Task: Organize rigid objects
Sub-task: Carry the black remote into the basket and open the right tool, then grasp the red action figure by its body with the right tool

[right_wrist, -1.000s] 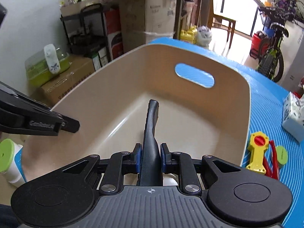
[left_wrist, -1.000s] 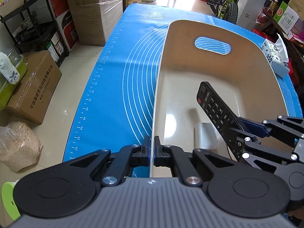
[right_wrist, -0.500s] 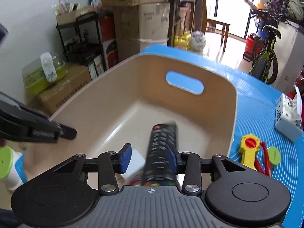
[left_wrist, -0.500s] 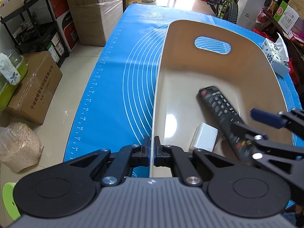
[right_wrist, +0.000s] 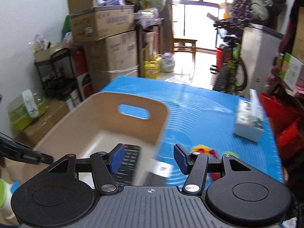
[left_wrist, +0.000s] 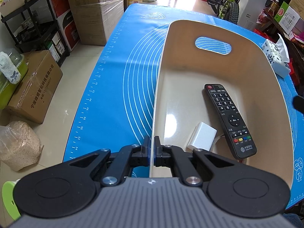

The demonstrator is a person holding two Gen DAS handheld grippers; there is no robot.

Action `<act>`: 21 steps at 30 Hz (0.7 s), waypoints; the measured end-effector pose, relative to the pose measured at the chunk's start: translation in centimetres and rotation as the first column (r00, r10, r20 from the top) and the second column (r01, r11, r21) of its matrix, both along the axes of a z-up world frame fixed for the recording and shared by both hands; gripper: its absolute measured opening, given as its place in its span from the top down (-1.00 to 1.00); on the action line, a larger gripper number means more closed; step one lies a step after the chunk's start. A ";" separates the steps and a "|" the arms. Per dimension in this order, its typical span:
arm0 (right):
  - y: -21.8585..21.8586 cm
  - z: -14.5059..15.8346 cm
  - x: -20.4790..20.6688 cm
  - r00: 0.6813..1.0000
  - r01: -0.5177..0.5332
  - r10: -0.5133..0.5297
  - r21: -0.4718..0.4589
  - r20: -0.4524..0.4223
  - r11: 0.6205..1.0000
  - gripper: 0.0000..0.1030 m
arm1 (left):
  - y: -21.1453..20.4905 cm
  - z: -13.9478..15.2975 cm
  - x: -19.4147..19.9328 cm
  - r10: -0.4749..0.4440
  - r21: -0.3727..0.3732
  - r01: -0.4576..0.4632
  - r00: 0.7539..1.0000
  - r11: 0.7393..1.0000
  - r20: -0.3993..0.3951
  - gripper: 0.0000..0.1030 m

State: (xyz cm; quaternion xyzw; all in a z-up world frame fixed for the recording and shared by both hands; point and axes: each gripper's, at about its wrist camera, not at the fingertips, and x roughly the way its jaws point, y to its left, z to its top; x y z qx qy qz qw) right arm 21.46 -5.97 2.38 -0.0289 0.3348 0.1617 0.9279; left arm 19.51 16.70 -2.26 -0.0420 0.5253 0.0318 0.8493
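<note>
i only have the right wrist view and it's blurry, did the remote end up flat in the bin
Observer: Yes. The left wrist view shows the black remote lying face up on the floor of the beige bin, with nothing gripping it.
Operator: anything else in there
Observer: A small white block, perhaps a charger, lies beside the remote's lower half, apparently touching its edge.
Operator: what's the left gripper doing
Observer: The left gripper is shut on the bin's near wall, one pad inside and one outside.
Operator: is my right gripper clear of the bin
Observer: In the left wrist view only a dark sliver shows at the right edge, outside the bin. The right gripper has just been opening, with nothing between its pads.
</note>
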 end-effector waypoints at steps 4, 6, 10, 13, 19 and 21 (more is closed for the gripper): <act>-3.4 -0.9 0.3 0.997 0.074 -0.074 -0.016 -0.022 0.997 -0.33 | 0.0 0.0 0.0 0.002 -0.003 -0.002 1.000 1.000 0.000 0.91; -4.9 -1.5 0.5 0.994 0.100 -0.101 -0.016 -0.032 0.995 -0.36 | 0.0 0.0 0.0 0.002 -0.002 -0.002 1.000 1.000 0.000 0.91; -6.9 -3.0 0.7 0.989 0.132 -0.135 -0.064 -0.053 0.989 -0.36 | 0.0 0.0 0.0 0.003 -0.004 -0.003 1.000 1.000 0.000 0.91; -8.1 -4.5 1.2 0.980 0.173 -0.181 -0.101 -0.077 0.980 -0.36 | 0.0 0.0 0.0 0.003 -0.004 -0.003 1.000 1.000 0.000 0.91; -10.2 -7.7 1.6 0.961 0.225 -0.243 -0.135 -0.135 0.965 -0.39 | 0.0 0.0 0.0 0.002 -0.004 -0.002 1.000 1.000 0.000 0.91; -10.8 -8.6 1.6 0.958 0.224 -0.245 -0.147 -0.147 0.963 -0.41 | 0.0 0.0 0.0 0.002 -0.003 -0.002 1.000 1.000 0.000 0.91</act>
